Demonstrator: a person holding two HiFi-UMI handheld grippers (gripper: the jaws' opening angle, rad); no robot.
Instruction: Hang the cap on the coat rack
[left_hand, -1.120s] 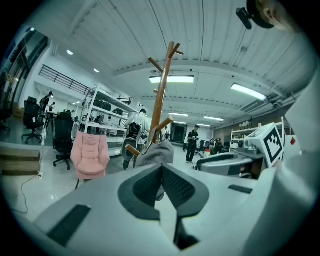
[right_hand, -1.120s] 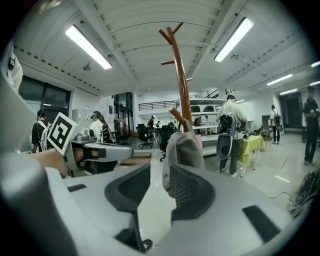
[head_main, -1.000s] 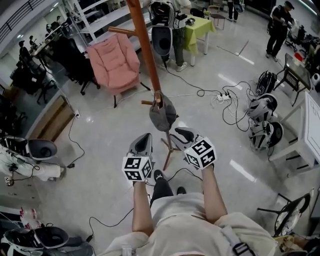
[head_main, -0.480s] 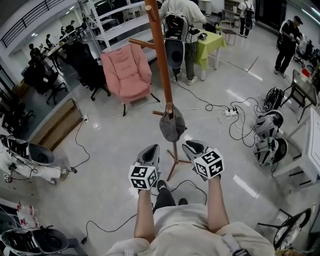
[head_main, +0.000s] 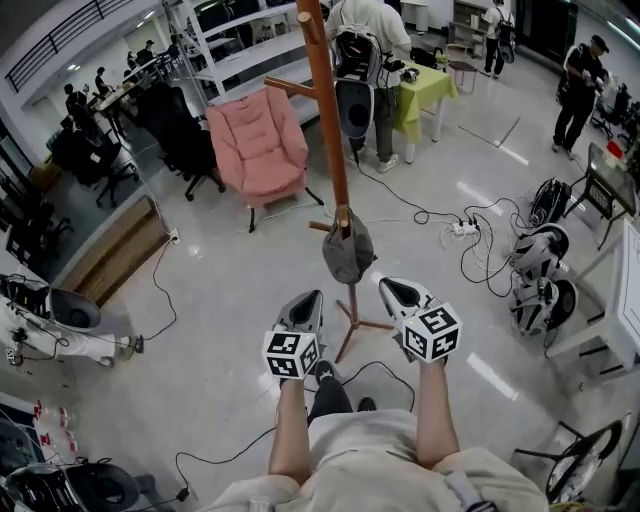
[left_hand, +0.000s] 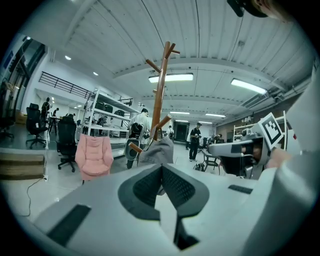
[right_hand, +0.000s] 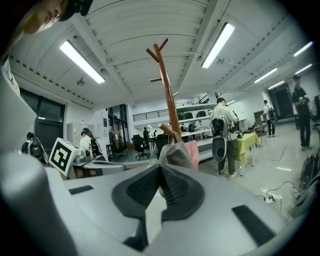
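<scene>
Grey shells on left hand-held gripper (head_main: 306, 297), right hand-held gripper (head_main: 388, 286); black-white marker cubes (head_main: 291, 354); pale shirt (head_main: 370, 450).

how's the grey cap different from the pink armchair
Colour: the cap is grey, the armchair pink.
Size: the cap is far smaller than the armchair.
Pose: the cap hangs clear of the floor on a low peg of the coat rack, while the armchair stands on the floor beyond the rack, to its left in the head view.
Shared: both look soft, and nobody is touching either.
</scene>
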